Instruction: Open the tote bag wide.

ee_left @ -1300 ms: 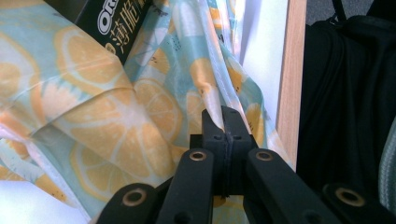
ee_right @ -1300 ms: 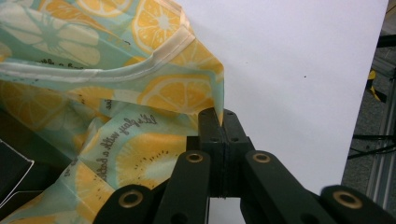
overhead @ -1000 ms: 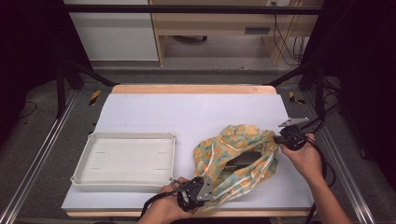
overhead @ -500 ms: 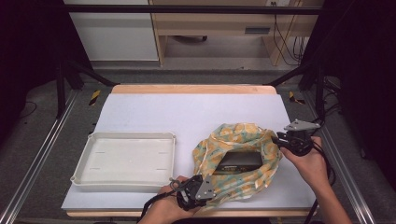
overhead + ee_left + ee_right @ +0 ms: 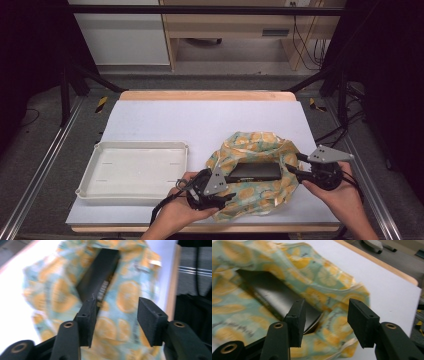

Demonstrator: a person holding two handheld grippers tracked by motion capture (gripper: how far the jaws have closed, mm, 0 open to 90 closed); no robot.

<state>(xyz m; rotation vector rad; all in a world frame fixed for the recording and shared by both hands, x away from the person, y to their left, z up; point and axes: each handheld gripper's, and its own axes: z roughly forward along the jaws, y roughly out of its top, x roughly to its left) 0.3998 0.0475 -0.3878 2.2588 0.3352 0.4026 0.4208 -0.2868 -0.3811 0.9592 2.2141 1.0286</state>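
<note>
A teal cloth with an orange-slice print (image 5: 260, 145) lies bunched in a ring on the near right of the table. A flat black rectangular object (image 5: 254, 171) rests in its middle. My left gripper (image 5: 226, 198) sits at the cloth's near-left edge, open, with cloth (image 5: 117, 297) and the black object (image 5: 100, 277) ahead of its jaws. My right gripper (image 5: 296, 166) is at the cloth's right edge, also open. In the right gripper view the cloth's folded rim (image 5: 322, 277) and one corner of the black object (image 5: 277, 296) lie just past the jaws.
A shallow white tray (image 5: 95, 170) stands on the near left of the white table (image 5: 200, 120). A wooden strip (image 5: 200, 95) runs along the table's far edge. Metal rails (image 5: 45, 165) flank both sides.
The cloth has opened from a folded heap into a ring, uncovering more of the black object. My right gripper has drifted nearer and slightly outward. The left has barely moved.
</note>
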